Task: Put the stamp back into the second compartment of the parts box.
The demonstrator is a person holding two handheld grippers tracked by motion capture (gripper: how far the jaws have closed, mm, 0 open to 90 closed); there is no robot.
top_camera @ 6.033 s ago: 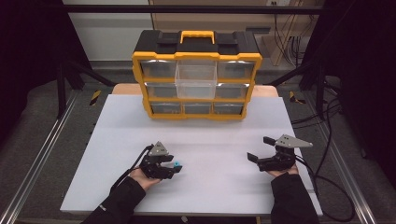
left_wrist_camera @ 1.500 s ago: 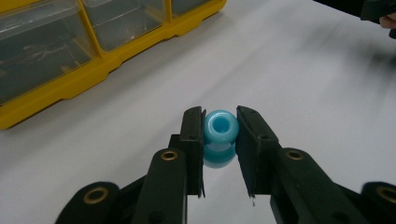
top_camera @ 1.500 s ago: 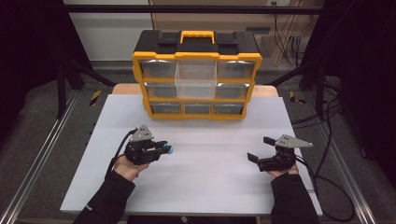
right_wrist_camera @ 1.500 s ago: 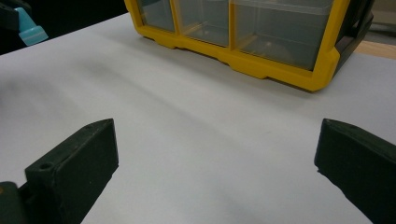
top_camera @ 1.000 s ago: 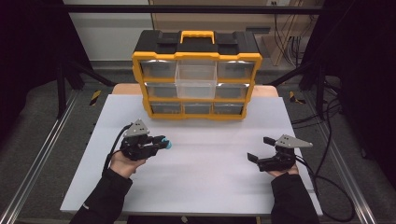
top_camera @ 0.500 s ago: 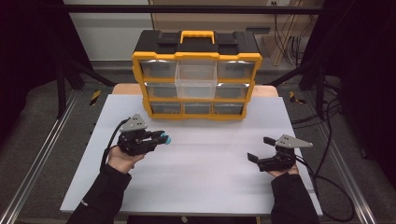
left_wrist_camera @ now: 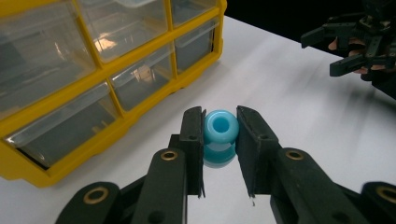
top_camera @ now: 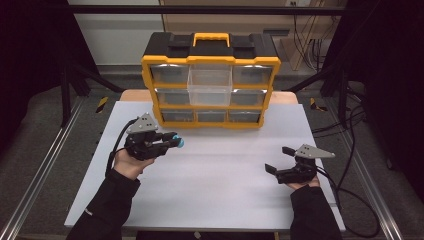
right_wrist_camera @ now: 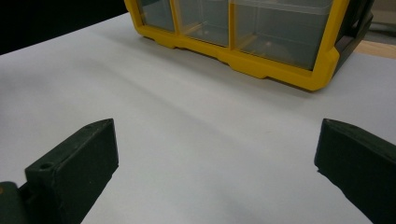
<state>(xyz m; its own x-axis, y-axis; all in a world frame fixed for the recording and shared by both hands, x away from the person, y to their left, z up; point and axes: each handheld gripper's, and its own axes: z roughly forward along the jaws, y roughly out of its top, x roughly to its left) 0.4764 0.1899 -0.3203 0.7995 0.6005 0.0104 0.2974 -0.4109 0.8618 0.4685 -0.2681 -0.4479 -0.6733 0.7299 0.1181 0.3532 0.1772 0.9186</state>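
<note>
A: What is different from a moment back?
B: The left gripper [top_camera: 172,143] has lifted its blue spool [left_wrist_camera: 220,129] off the table toward the organizer [top_camera: 210,82], so stowing seems next.
A: And the jaws?
B: Left clamps the spool between its pads; the right gripper [top_camera: 280,161] gapes wide, empty, resting well aside.

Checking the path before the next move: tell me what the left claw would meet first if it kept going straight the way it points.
Holding the blue bead, the left claw points across the white table toward the right claw. That claw seems first in line, though depth is unclear; the yellow organizer stays off to one side.
</note>
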